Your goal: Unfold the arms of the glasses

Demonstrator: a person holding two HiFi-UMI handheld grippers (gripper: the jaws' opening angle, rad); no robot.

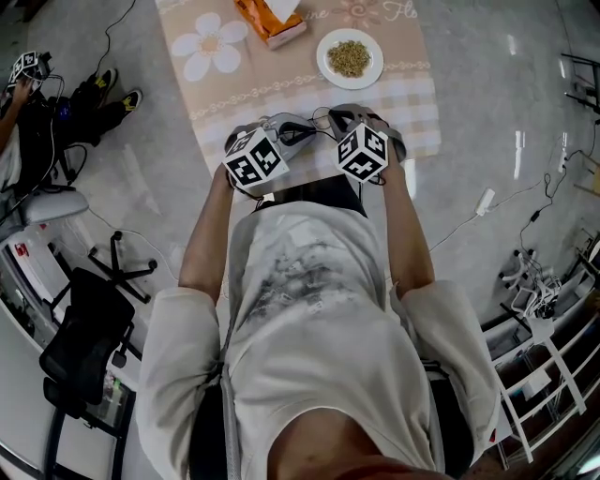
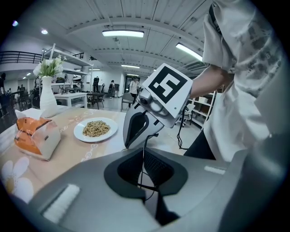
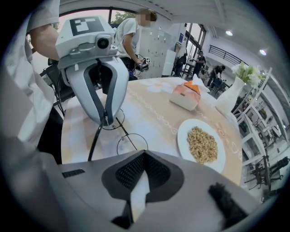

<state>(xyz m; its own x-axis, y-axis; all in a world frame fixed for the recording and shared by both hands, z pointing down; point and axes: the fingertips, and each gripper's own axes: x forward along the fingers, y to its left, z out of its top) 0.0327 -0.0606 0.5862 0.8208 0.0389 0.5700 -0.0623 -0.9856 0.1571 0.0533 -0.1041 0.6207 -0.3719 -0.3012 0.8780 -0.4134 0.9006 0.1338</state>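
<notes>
Thin wire-rimmed glasses (image 3: 131,144) with round lenses hang just above the near edge of the table (image 1: 281,80), between my two grippers. In the right gripper view my left gripper (image 3: 105,121) is shut on the frame by one lens, and a dark arm (image 3: 94,145) slants down and to the left from its tips. In the left gripper view a thin wire of the glasses (image 2: 142,165) runs from my left gripper (image 2: 144,186) up to the tips of my right gripper (image 2: 144,146). My right gripper (image 3: 141,156) is shut, its tips at the second lens. The head view shows both grippers (image 1: 311,127) (image 1: 331,118) nearly touching.
A white plate of grain (image 1: 350,58) and an orange tissue box (image 1: 270,21) lie farther back on the flowered tablecloth. A white vase with flowers (image 2: 47,90) stands at the far end. An office chair (image 1: 89,319) and a seated person (image 1: 19,122) are to the left.
</notes>
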